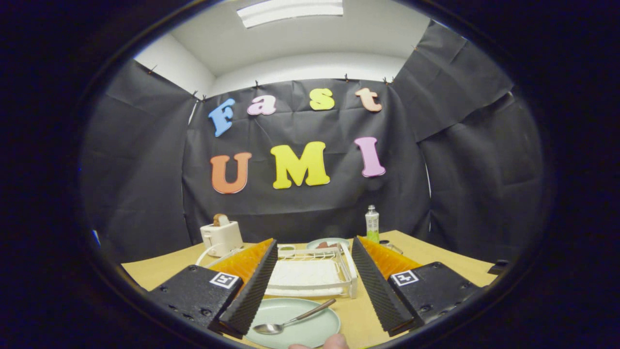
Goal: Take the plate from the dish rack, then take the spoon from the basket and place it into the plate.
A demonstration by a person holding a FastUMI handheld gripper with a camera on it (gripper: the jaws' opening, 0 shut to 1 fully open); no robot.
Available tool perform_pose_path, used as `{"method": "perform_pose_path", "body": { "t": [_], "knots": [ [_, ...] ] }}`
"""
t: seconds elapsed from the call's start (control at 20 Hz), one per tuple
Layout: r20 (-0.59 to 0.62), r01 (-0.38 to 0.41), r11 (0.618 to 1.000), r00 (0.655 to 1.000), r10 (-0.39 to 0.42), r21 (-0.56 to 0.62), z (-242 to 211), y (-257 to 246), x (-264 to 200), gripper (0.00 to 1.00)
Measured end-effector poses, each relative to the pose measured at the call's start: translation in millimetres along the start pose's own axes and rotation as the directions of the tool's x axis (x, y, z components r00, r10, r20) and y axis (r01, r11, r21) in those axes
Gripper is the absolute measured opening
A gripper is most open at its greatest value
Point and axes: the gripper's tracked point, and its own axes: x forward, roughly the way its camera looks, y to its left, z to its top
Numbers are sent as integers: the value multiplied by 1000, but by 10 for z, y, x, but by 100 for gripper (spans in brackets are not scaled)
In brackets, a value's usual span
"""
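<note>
Already the spoon [290,321] lay in the pale green plate [317,329] on the table [358,315], low between the fingers of my gripper [310,286], which stood wide apart and held nothing. Just beyond sat the white dish rack [310,276], and farther off a toaster [221,236], a second plate [328,242] and a bottle [372,223]. I judged the placing done, so the sound finish was to back straight off, keeping the fingers spread clear of the spoon's handle.
</note>
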Motion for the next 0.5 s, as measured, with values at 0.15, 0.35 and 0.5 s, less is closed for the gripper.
{"method": "perform_pose_path", "body": {
  "t": [0.15, 0.35, 0.5],
  "knots": [
    [43, 4, 1000, 999, -5, 21, 235, -3, -37, 99],
    [45, 1, 999, 999, -3, 38, 292, 200, -78, 99],
    [39, -2, 1000, 999, 1, 26, 248, 358, -108, 100]
  ]
}}
